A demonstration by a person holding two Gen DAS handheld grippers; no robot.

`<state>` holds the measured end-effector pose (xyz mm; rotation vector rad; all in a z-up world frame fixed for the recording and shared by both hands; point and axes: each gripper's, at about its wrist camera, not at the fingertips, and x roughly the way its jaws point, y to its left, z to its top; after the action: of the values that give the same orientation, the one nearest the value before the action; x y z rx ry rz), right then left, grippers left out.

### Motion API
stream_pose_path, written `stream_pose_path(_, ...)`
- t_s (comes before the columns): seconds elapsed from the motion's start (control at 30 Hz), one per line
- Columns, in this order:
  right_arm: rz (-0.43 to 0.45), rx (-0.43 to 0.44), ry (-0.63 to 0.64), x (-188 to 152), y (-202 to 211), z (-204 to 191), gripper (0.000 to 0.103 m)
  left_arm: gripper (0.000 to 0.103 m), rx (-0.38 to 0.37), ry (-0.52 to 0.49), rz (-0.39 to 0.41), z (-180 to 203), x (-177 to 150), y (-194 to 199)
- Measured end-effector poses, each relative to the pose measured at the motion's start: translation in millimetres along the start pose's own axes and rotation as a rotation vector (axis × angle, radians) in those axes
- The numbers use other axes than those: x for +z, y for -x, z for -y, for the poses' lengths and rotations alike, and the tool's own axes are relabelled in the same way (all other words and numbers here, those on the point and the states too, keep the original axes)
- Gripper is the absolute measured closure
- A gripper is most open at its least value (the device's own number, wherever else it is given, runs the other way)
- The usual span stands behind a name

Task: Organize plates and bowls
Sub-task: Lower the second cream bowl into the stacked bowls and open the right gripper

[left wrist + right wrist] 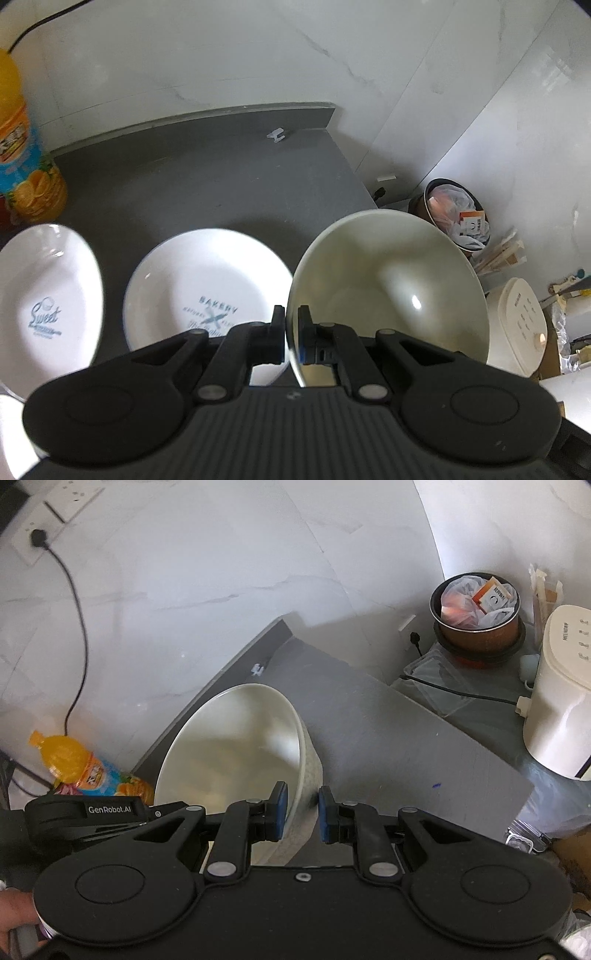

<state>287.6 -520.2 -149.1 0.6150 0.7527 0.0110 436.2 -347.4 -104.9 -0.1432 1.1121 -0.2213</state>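
Grey counter (207, 184) below bowl (388, 280) pinched in left hand-held gripper (291, 334)

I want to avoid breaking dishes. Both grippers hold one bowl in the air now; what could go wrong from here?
1. Each hand-held gripper, left and right, pinches only the thin rim of the bowl, which is tilted; it may slip or twist.
2. The two plates lie just below and beside it, so a drop could chip them.
3. The bowl hangs near the counter edge, above the floor.
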Motion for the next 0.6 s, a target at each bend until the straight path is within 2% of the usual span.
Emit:
stream_pose_path(0.37, 0.026, -0.015, 0.015, -48, 40, -44, 0.085, 0.098, -0.039, -0.030, 0.001, -33, -30, 57)
stream_pose_path(0.6, 0.017, -0.038, 0.024, -77, 52, -60, 0.085, 0.098, -0.072, -0.046, 0.017, -50, -49, 84)
